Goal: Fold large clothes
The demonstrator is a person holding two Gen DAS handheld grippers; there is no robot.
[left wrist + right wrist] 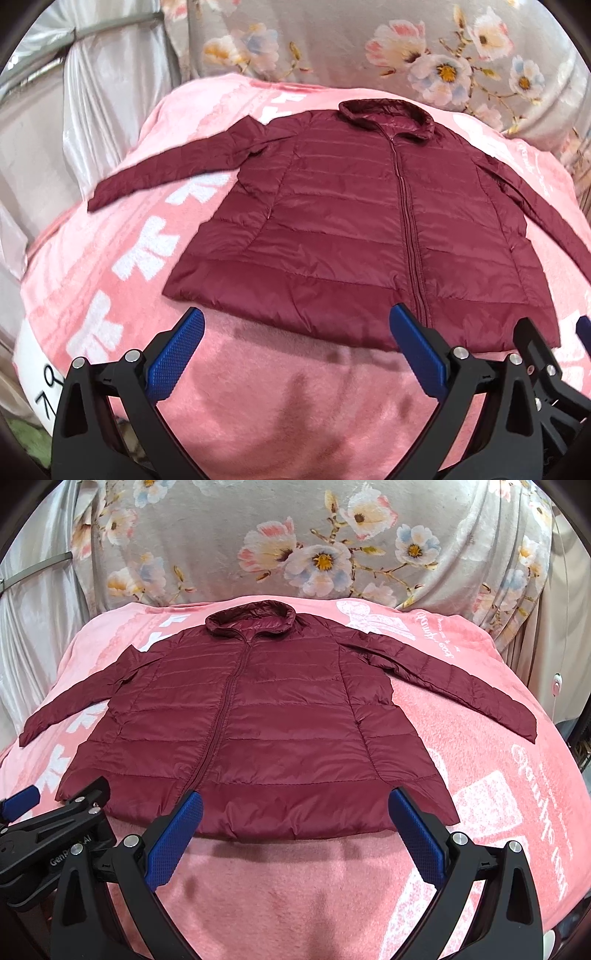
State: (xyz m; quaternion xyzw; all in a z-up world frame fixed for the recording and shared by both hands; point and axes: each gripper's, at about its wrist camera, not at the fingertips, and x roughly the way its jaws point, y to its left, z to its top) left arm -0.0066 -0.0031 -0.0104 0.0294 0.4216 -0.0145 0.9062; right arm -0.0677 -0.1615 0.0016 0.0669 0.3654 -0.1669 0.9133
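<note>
Only the right claw (295, 812) shows the jacket (266, 716) whole ahead; left claw (295, 332) crops one sleeve; both gape, empty.

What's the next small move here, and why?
Probably send the left gripper out to the left sleeve cuff to fold it over the body. The jacket lies flat, zipped, sleeves spread, nothing folded yet. Both grippers are open and empty by the hem; the right gripper waits.

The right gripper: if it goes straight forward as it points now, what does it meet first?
Most likely the hem of the jacket: the open right gripper frames it just ahead, above the pink blanket. Depth is unclear.
</note>
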